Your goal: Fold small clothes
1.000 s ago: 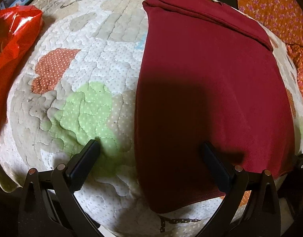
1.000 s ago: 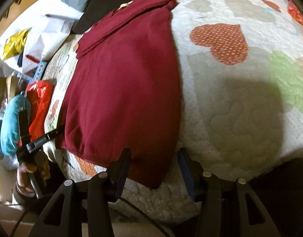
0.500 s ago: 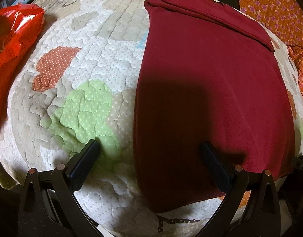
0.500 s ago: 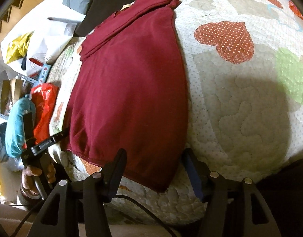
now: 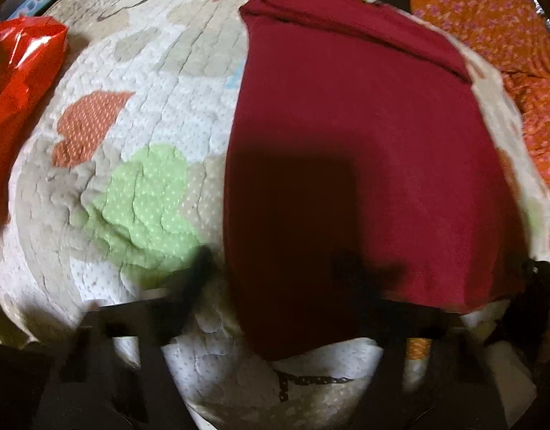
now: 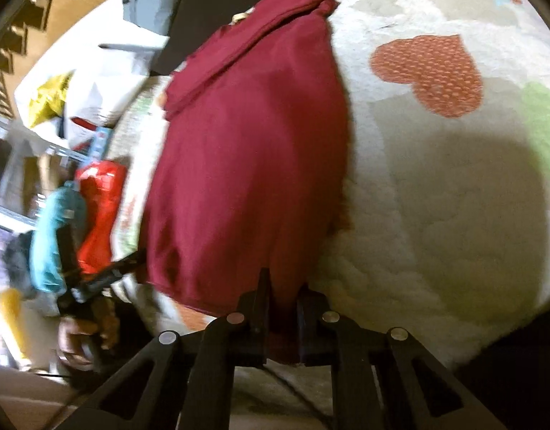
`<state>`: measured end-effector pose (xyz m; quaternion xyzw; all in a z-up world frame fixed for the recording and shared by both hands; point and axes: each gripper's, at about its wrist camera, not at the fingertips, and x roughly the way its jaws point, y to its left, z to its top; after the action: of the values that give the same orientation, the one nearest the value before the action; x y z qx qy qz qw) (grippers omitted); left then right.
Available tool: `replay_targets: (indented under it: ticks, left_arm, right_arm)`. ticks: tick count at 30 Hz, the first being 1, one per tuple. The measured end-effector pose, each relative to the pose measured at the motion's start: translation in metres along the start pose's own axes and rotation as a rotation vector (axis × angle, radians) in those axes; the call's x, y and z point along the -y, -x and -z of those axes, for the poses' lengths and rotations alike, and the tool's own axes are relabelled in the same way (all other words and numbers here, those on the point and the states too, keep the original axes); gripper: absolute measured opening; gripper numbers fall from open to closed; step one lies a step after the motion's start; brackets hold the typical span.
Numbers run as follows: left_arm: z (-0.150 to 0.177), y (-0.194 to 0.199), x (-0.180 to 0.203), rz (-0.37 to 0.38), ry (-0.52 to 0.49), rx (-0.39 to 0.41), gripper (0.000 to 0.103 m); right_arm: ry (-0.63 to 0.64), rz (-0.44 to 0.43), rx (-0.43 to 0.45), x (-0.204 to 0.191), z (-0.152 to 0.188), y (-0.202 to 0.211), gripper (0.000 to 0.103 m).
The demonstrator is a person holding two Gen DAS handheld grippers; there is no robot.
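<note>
Jaws on the right gripper (image 6: 280, 308) just clamped the shirt (image 6: 253, 150) hem (left gripper (image 5: 271, 279) still spread wide), so one corner's ready to fold.

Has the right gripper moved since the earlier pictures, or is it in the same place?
Yes. The right gripper has gone forward to the near corner of the maroon garment and shut on it; before, it was open, short of that corner, over the quilt.

Home bedroom: heart-patterned quilt (image 5: 139, 193) covers the bed; bags (image 6: 78, 107) and household clutter lie beside the quilt.
</note>
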<state>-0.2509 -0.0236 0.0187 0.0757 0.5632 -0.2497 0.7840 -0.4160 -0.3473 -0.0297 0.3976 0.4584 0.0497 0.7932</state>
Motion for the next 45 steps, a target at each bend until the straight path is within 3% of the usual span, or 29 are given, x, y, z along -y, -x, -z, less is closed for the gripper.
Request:
replay_targets:
  ticks: [1,2,9,12,16,20,21,23,25,27,29,30,32,33,38,41,45]
  left_arm:
    - [-0.003,0.002,-0.005,0.053,0.03,-0.015,0.021]
    - [-0.006,0.003,-0.009,0.094,0.058,-0.025,0.014]
    - [-0.051,0.025,-0.019,0.182,0.084,0.008,0.01]
    - [-0.063,0.031,-0.015,0.157,0.046,0.029,0.01]
    - [-0.059,0.018,-0.025,0.222,0.108,-0.05,0.01]
    - [-0.049,-0.003,-0.033,0.214,0.198,-0.16,0.011]
    - [-0.043,-0.007,-0.035,0.2,0.21,-0.179,0.012]
    - [-0.035,-0.008,-0.033,0.206,0.223,-0.192,0.028]
    - [-0.026,-0.004,-0.025,0.247,0.21,-0.179,0.052]
    - [-0.019,-0.001,-0.017,0.245,0.183,-0.173,0.061]
    - [-0.015,-0.001,-0.011,0.212,0.143,-0.163,0.061]
    - [-0.014,0.0,-0.008,0.196,0.125,-0.16,0.06]
    - [-0.016,0.003,-0.006,0.182,0.114,-0.154,0.031]
    - [-0.018,0.006,-0.005,0.199,0.113,-0.154,0.009]
    - [-0.052,0.025,0.001,0.283,0.104,-0.078,0.008]
    - [-0.093,0.033,0.005,0.313,0.101,-0.02,0.008]
    - [-0.168,0.024,0.005,0.286,0.113,0.062,0.008]
  right_arm:
    - [0.014,-0.028,0.012,-0.005,-0.003,0.003,0.011]
    - [0.031,-0.061,0.029,-0.011,-0.007,0.007,0.01]
    - [0.113,-0.218,0.19,-0.045,-0.061,0.045,0.01]
    - [0.136,-0.203,0.219,-0.052,-0.082,0.048,0.01]
    - [0.153,-0.205,0.185,-0.054,-0.085,0.036,0.01]
    - [0.099,-0.211,0.162,-0.039,-0.076,0.025,0.01]
    - [0.087,-0.213,0.157,-0.034,-0.073,0.024,0.01]
    - [0.07,-0.217,0.148,-0.028,-0.067,0.023,0.01]
    - [0.07,-0.213,0.143,-0.025,-0.063,0.024,0.01]
    - [0.065,-0.215,0.141,-0.023,-0.062,0.025,0.01]
    - [0.062,-0.218,0.141,-0.022,-0.06,0.025,0.01]
    - [0.062,-0.219,0.142,-0.022,-0.06,0.026,0.01]
    - [0.068,-0.219,0.142,-0.024,-0.061,0.026,0.01]
    - [0.073,-0.221,0.142,-0.025,-0.063,0.027,0.01]
    - [0.106,-0.238,0.171,-0.035,-0.088,0.031,0.01]
    - [0.127,-0.246,0.216,-0.042,-0.118,0.034,0.01]
    - [0.099,-0.254,0.291,-0.043,-0.168,0.033,0.01]
